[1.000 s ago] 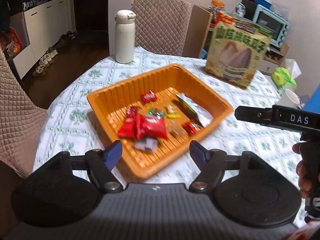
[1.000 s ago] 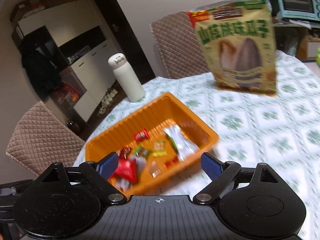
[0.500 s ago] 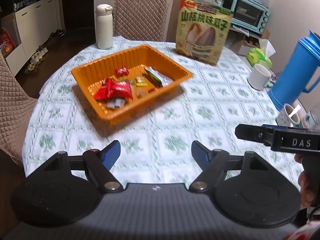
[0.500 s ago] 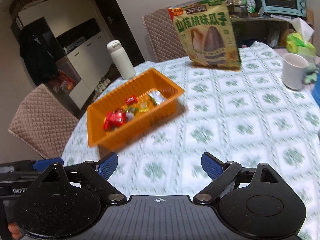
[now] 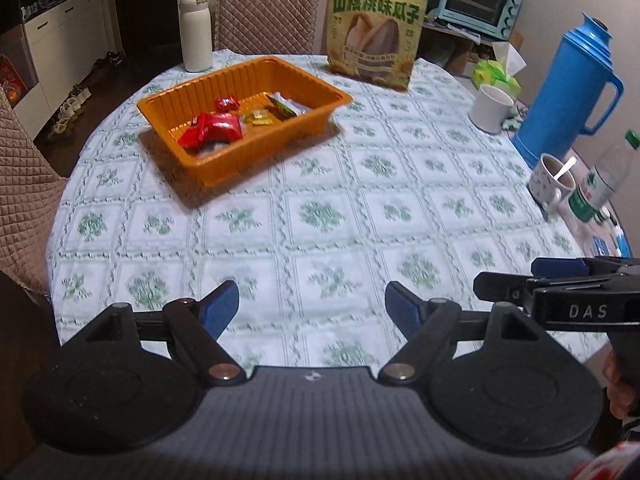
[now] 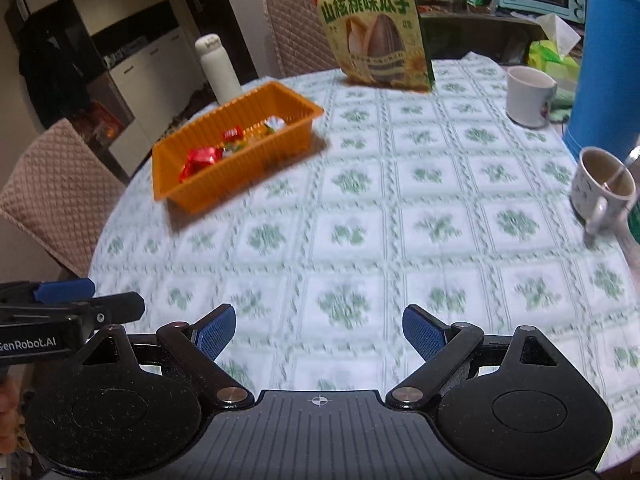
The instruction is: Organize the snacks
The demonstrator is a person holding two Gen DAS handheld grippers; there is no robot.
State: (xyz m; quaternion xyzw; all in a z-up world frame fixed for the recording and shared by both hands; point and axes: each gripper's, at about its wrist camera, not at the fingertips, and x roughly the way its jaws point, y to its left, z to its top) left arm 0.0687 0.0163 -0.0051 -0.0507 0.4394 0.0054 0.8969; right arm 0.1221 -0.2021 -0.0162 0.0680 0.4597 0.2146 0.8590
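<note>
Presently, orange tray [image 5: 224,162] at far left of table [image 5: 360,216] holds small wrapped snacks [image 5: 216,130]: judged light, crinkly, slippery, best pinched mid-wrapper. Left gripper [image 5: 312,304] and right gripper [image 6: 318,330] both spread, empty, well apart from tray.

Ribbed orange plastic tray [image 5: 224,92] with a soft sheen, glossy red foil snack packets [image 5: 212,130] crinkled inside, matt green-printed cloth over the round desk [image 5: 320,216], glossy printed seed bag [image 5: 376,28], quilted beige fabric chair [image 5: 266,6], smooth blue plastic thermos jug [image 5: 568,84], matt black plastic left tool [image 5: 312,306]
</note>
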